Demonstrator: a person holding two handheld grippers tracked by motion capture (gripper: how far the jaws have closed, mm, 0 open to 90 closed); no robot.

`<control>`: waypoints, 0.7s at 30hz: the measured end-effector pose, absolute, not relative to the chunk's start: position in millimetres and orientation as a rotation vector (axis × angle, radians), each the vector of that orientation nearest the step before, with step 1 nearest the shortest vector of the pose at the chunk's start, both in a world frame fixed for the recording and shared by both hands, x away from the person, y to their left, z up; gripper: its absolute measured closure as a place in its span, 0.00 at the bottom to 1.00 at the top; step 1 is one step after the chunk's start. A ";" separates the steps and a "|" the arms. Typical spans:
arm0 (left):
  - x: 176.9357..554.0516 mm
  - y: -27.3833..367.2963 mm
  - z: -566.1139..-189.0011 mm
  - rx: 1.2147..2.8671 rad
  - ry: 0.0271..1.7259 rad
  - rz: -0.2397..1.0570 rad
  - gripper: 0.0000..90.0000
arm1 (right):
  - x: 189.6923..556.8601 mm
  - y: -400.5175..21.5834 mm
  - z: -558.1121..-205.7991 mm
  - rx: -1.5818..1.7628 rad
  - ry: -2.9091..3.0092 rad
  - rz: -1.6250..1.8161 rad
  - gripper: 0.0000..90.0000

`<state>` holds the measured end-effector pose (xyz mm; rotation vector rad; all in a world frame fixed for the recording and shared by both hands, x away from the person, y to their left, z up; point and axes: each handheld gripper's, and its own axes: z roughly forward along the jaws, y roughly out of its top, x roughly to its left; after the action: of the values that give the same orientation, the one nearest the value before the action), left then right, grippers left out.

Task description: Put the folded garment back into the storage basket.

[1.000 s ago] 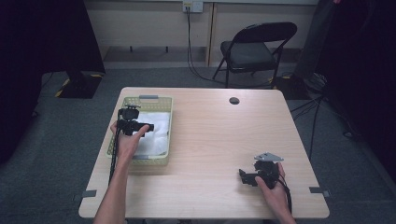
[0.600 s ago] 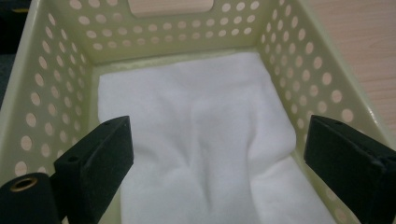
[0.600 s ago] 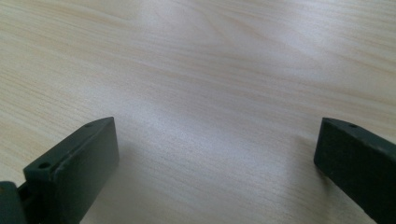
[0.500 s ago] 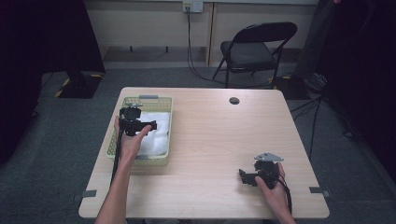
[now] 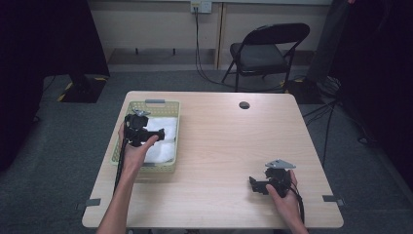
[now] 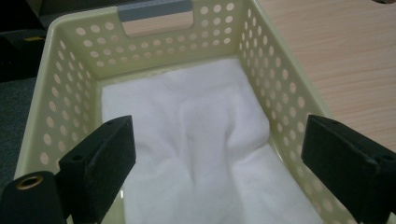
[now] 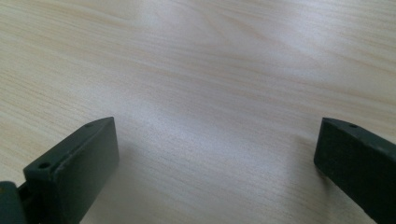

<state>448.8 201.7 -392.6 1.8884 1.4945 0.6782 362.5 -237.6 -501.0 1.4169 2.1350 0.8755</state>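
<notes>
While the right hand-held gripper (image 5: 254,184) rests released on the counter (image 5: 229,141), the left hand-held gripper (image 6: 219,154), jaws spread, hovers over the white cloth (image 6: 196,140) in the basket (image 6: 275,79), probably about to descend and pinch a fold.

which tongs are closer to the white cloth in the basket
Left. The left tongs hover open right over the white crumpled cloth in the pale yellow perforated plastic basket; the right tongs sit far across the wooden table.

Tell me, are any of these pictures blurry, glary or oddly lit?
High view: evenly lit table, dark room edges. Left gripper view: the white cloth looks washed out and bright, and the near fingers are soft. Right gripper view: a pale sheen on the wood, with blurred fingers casting faint shadows.
</notes>
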 end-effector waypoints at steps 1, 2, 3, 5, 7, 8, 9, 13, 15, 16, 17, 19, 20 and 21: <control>447.4 201.7 -393.4 1.892 1.493 0.678 0.10 | 362.5 -237.6 -501.0 1.417 2.135 0.875 0.00; 445.9 201.5 -394.9 1.892 1.489 0.677 0.10 | 362.5 -237.6 -501.0 1.417 2.135 0.875 0.00; 444.9 201.8 -395.5 1.893 1.487 0.680 0.10 | 362.5 -237.6 -501.0 1.417 2.135 0.875 0.00; 442.0 202.2 -397.7 1.882 1.482 0.676 0.10 | 362.5 -237.6 -501.0 1.417 2.135 0.875 0.00; 439.5 202.1 -399.4 1.875 1.476 0.672 0.10 | 362.5 -237.6 -501.0 1.417 2.135 0.875 0.00; 439.5 202.1 -399.4 1.875 1.476 0.672 0.09 | 362.5 -237.6 -501.0 1.417 2.135 0.876 0.00; 437.3 201.7 -401.1 1.872 1.480 0.656 0.08 | 362.5 -237.6 -501.0 1.417 2.135 0.875 0.00; 431.9 201.4 -404.0 1.886 1.478 0.643 0.08 | 362.4 -237.6 -501.0 1.417 2.135 0.875 0.00; 430.3 201.7 -404.7 1.883 1.478 0.643 0.08 | 362.4 -237.6 -501.0 1.418 2.135 0.875 0.00; 428.5 202.5 -405.2 1.889 1.480 0.640 0.08 | 362.4 -237.6 -501.0 1.418 2.135 0.875 0.00; 426.7 203.4 -405.8 1.888 1.477 0.634 0.08 | 362.4 -237.6 -501.0 1.418 2.135 0.875 0.00; 424.5 204.3 -407.4 1.893 1.477 0.622 0.08 | 362.4 -237.6 -501.0 1.418 2.135 0.875 0.00; 422.5 205.3 -409.1 1.896 1.486 0.619 0.08 | 362.4 -237.6 -501.0 1.418 2.134 0.875 0.00; 420.5 206.6 -409.7 1.896 1.486 0.622 0.08 | 362.4 -237.6 -501.0 1.418 2.134 0.875 0.00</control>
<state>420.5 206.6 -409.7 1.8961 1.4858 0.6225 362.4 -237.6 -501.0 1.4178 2.1342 0.8753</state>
